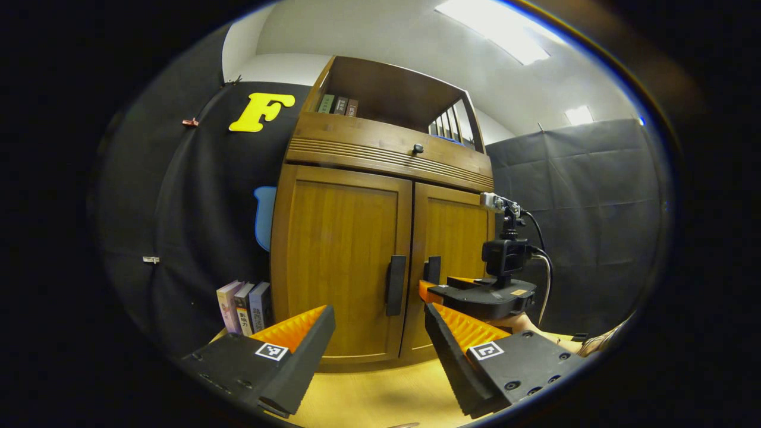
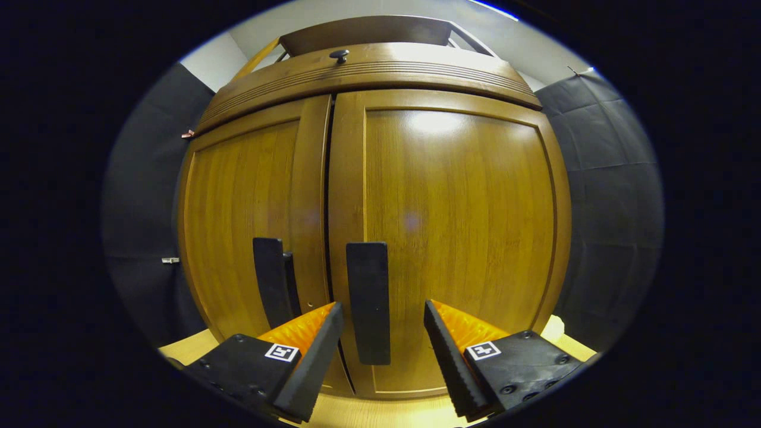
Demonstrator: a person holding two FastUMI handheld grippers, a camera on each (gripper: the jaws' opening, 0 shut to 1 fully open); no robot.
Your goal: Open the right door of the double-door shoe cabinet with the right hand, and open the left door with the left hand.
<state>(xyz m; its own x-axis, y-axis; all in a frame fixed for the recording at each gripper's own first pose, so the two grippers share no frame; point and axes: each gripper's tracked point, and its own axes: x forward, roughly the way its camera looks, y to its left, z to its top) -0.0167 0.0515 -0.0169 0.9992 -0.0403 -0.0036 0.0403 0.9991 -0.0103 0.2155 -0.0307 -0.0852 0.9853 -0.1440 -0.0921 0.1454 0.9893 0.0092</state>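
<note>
**Both doors shut, right handle lined up**

We judge the task to be at its very start: neither door of the shoe cabinet [image 1: 380, 249] has been opened. In the right gripper view the seam between the right door [image 2: 458, 238] and the left door [image 2: 244, 220] runs closed from top to bottom.

Our right gripper [image 2: 380, 351] is wide open and holds nothing. The right handle [image 2: 368, 300] stands in the gap between its fingers, and neither finger appears to touch it. We cannot tell how far in front of the handle the fingertips are. The left handle [image 2: 270, 279] sits just beside it, across the seam.

Our left gripper [image 1: 380, 348] is also wide open and empty. It hangs well back from the cabinet, roughly facing the left door [image 1: 342, 261] and its handle [image 1: 395, 285]. From that view we also see the right gripper [image 1: 431, 297] up close to the handle of the right door [image 1: 455, 255].

Everything remains: close on the right handle and swing that door out, then bring the left gripper in for the other door.

The cabinet is warm brown wood with a slight sheen and stands on a pale wooden surface [image 1: 380, 392]. Its two framed doors carry dark vertical bar handles next to the central seam. Above them a ribbed band bears a small dark knob [image 1: 418, 148], and an open shelf on top holds books [image 1: 339, 105]. More books [image 1: 245, 306] stand beside its left foot.
</note>
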